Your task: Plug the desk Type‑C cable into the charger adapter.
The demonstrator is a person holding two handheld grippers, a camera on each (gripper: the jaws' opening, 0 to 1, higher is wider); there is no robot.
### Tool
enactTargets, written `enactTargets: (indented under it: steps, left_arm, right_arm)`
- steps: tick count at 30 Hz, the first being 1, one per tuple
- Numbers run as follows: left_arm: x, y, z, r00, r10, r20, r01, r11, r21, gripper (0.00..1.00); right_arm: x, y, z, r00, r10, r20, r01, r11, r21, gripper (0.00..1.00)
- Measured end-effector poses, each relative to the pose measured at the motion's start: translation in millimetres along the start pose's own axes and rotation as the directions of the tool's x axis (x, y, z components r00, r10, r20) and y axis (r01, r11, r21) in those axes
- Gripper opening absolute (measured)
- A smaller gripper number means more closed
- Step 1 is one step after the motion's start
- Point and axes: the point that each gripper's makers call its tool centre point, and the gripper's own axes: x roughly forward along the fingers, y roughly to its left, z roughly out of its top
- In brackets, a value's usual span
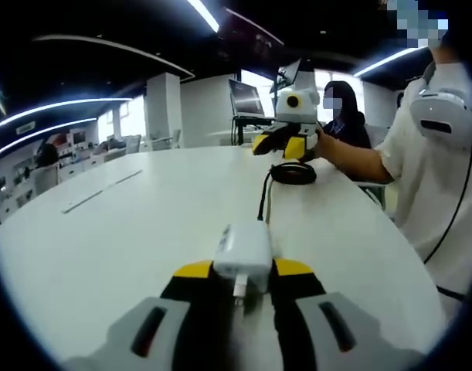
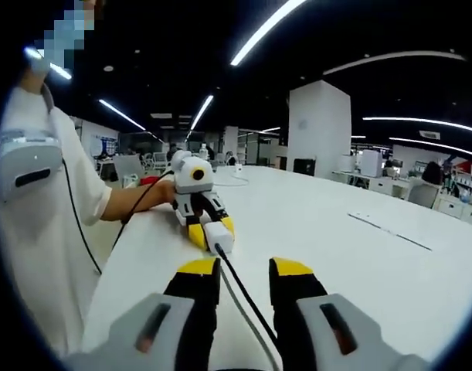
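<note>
Yellow-tipped fingers of the left gripper are clamped on the white charger adapter, black cable already plugged in. Right gripper fingers are spread apart, nothing held, cable passing between them on the white table.

A broad white worktop spreads across the left gripper view, with a pale strip lying flat at about nine o'clock. Behind it at twelve o'clock a monitor stands on a stand. Ceiling light bars streak overhead in the right gripper view, and a white square pillar rises at one o'clock.
</note>
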Motion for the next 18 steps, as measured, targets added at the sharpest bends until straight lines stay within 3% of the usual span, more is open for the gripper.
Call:
enactTargets:
  steps: [18]
  left_arm:
    - [1, -2.8, 0.0, 1.000, -0.011, 0.005, 0.011, 1.000, -0.003, 0.27]
  right_arm:
    - [-27, -1, 2.9, 0.992, -0.089, 0.087, 0.086, 0.995, 0.042, 0.30]
